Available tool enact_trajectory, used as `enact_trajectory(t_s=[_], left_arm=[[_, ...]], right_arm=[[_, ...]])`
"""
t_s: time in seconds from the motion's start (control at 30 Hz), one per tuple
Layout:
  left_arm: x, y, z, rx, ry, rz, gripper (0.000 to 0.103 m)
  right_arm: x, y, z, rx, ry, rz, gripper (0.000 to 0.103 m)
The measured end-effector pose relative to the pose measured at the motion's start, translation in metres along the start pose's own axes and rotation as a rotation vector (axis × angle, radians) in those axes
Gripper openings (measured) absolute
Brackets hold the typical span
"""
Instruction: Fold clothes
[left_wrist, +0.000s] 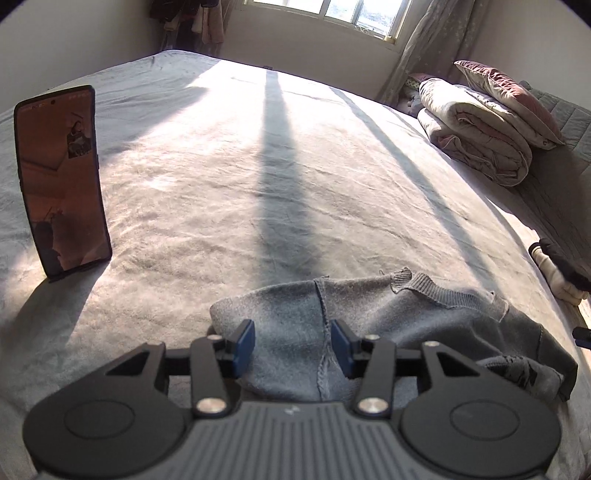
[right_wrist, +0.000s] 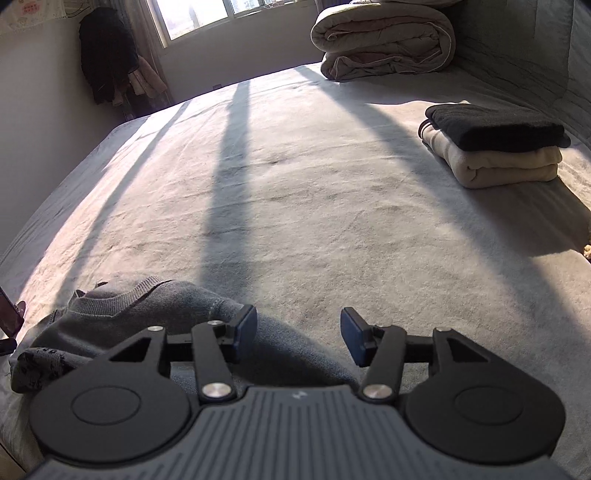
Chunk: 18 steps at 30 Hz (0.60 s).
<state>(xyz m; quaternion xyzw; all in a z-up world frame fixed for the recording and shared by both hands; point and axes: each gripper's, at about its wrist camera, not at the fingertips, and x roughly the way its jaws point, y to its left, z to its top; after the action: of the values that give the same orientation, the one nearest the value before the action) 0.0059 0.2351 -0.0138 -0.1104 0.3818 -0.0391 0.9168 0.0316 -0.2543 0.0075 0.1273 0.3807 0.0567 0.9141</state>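
Two grippers hang over the near edge of the bed (right_wrist: 295, 192), both with jaws spread and nothing pinched between the blue pads. The left gripper (left_wrist: 291, 349) sits above the grey sweater (left_wrist: 369, 332), a raised seam running between its fingers; the right gripper (right_wrist: 298, 338) hovers at the garment's right-hand end, its left finger over the grey knit, its right finger over bare sheet.

The grey sweater lies in a loose, thick bundle at six o'clock on the bed, ribbed collar (left_wrist: 436, 291) turned up toward twelve, a dark printed patch showing at one low corner. It looks partly folded (how many layers, I cannot tell).

Risks, as I judge them: released knit may relax and splay, undoing the fold; a regrasp may catch one layer only and drag the bundle askew; the right jaws may close on sheet instead of sweater. A wide leftward sweep could topple the phone (left_wrist: 61, 181) propped at nine o'clock. The folded stack (right_wrist: 491, 144) at two o'clock lies well apart.
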Motion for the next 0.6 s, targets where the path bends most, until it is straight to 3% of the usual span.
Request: enact_trajectory(t_s=[0.23, 0.4, 0.6], left_arm=[[0.044, -0.024, 0.012, 0.1, -0.023, 0.012, 0.054], [0.072, -0.029, 0.009, 0.147, 0.01, 0.021, 0.054], [0.079, -0.027, 0.007, 0.176, -0.008, 0.007, 0.056]], right_arm=[[0.041, 0.026, 0.014, 0.006, 0.022, 0.064, 0.055], [0.068, 0.029, 0.017, 0.007, 0.02, 0.074, 0.055], [0.091, 0.03, 0.011, 0.002, 0.02, 0.091, 0.055]])
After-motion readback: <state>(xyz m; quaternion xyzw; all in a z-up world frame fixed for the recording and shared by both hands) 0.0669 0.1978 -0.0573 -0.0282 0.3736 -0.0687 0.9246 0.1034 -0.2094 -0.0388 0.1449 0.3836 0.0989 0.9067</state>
